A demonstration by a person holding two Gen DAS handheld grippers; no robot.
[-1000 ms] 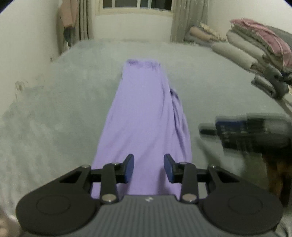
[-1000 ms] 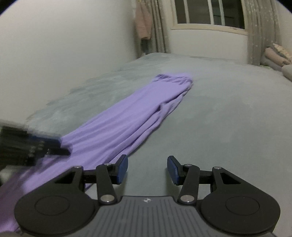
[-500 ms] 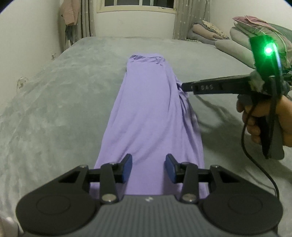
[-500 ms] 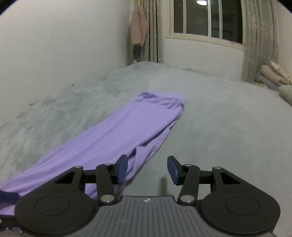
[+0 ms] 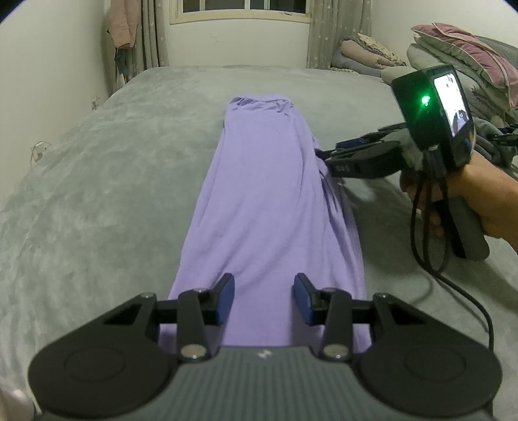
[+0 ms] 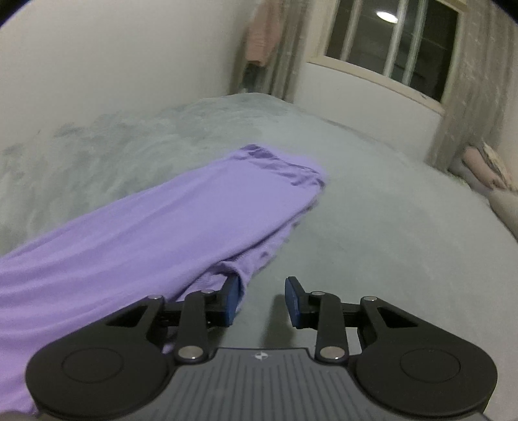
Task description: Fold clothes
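A long lilac garment (image 5: 265, 194) lies stretched lengthwise on the grey bed (image 5: 97, 181), its gathered end far from me. My left gripper (image 5: 264, 299) hovers open over the garment's near end, nothing between its fingers. In the left wrist view the right gripper (image 5: 323, 154) reaches in from the right, tips at the garment's bunched right edge. In the right wrist view the right gripper (image 6: 262, 299) is open, its left finger just touching the folded edge of the garment (image 6: 155, 233), with bare blanket between the fingers.
Stacked pillows and folded bedding (image 5: 459, 55) line the right side of the bed. A person's hand (image 5: 453, 191) holds the right gripper's handle, its cable (image 5: 459, 285) trailing on the blanket. Wall at the left, window (image 5: 246, 6) and curtains beyond the bed.
The right gripper has moved forward along the garment's right edge toward its middle and come down closer to the fold. The left gripper has stayed over the near end.
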